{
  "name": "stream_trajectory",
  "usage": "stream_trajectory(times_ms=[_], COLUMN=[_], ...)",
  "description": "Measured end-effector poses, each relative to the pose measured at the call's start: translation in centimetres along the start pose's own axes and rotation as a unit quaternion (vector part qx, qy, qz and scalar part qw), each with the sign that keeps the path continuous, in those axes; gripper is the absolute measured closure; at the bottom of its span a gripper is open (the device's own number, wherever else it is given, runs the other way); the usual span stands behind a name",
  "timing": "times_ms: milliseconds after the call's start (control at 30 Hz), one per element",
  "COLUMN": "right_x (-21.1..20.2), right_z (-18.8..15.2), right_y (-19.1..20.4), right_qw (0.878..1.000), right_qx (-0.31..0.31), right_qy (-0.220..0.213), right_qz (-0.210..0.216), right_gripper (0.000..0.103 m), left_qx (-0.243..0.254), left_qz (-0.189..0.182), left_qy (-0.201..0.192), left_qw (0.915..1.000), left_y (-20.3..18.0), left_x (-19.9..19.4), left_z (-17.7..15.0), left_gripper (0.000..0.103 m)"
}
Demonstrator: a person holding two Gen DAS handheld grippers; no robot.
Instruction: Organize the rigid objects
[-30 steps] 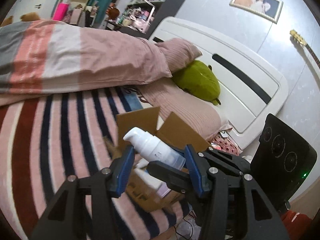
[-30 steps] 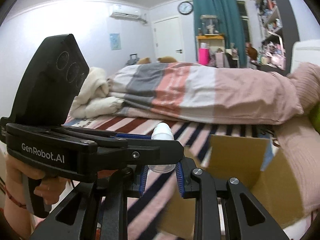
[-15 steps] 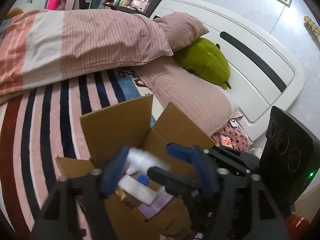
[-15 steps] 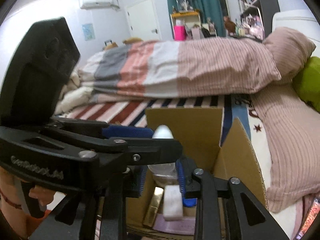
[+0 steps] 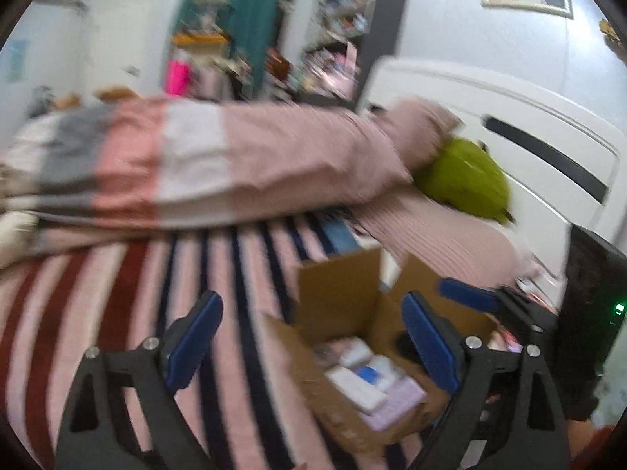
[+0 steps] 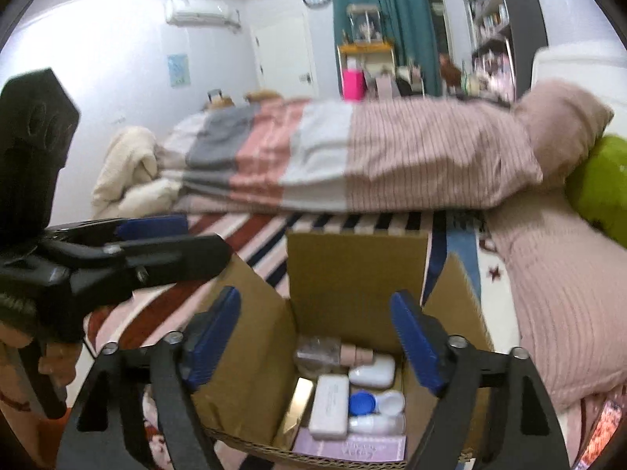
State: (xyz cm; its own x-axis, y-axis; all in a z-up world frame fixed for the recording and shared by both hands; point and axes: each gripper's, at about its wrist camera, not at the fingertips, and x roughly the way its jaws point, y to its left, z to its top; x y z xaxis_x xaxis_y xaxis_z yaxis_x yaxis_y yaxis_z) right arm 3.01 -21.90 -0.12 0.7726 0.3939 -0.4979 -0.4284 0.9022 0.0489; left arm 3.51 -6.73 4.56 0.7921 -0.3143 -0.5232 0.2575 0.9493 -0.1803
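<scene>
The right gripper [image 6: 313, 340] is hanging just above the cardboard box [image 6: 354, 274], jaws spread wide and gripping nothing. Inside the box, bottles and cases [image 6: 345, 387] are lying packed together. The left gripper [image 5: 309, 337], equally agape and empty, is hovering beside the box over the striped bedsheet [image 5: 117, 297]. Beyond the box, a folded quilt [image 6: 352, 156] is lying. Judging by this, a drop-off is finishing; next calls for finding another loose item.

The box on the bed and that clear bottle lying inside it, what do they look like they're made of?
The box: corrugated cardboard, plain matte brown; the fluted edge shows along its near rim. The clear bottle: probably transparent plastic, glossy, since you can see through its body; glass can't be ruled out. It lies on its side against the back wall, with a pinkish cap.
</scene>
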Motion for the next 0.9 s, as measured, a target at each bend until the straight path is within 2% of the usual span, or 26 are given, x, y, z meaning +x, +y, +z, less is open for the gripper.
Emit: stream_trajectory(times_ms=[67,167,267,467,900], right_x=[-1.1,-2.0,-2.2,-1.6,-1.0], right_z=[0.0,0.0,-0.1,-0.3,-0.3], right_y=[0.7,1.5,1.9,2.0,2.4], right_qw=[0.999,0.997,0.994,0.994,0.993], right_qx=[-0.010,-0.027,-0.036,-0.037,-0.049], right_qy=[-0.039,-0.078,-0.100,-0.105,-0.108], right_qz=[0.003,0.002,0.011,0.018,0.015], right_gripper=[0.014,0.000,0.000,0.000,0.000], left_qx=[-0.011,-0.027,-0.035,-0.040,-0.038], left_qz=[0.036,0.089,0.125,0.167,0.174], left_qy=[-0.028,-0.056,-0.058,-0.039,-0.049], left_qw=[0.9989,0.9941,0.9898,0.9844,0.9827], left_y=[1.0,2.8,4.3,5.8,5.8], left_x=[-1.6,-3.2,-3.3,-2.1,-2.6], left_z=[-0.4,-1.2,-2.0,-3.5,-3.6], left_gripper=[0.011,0.002,0.002,0.002,0.002])
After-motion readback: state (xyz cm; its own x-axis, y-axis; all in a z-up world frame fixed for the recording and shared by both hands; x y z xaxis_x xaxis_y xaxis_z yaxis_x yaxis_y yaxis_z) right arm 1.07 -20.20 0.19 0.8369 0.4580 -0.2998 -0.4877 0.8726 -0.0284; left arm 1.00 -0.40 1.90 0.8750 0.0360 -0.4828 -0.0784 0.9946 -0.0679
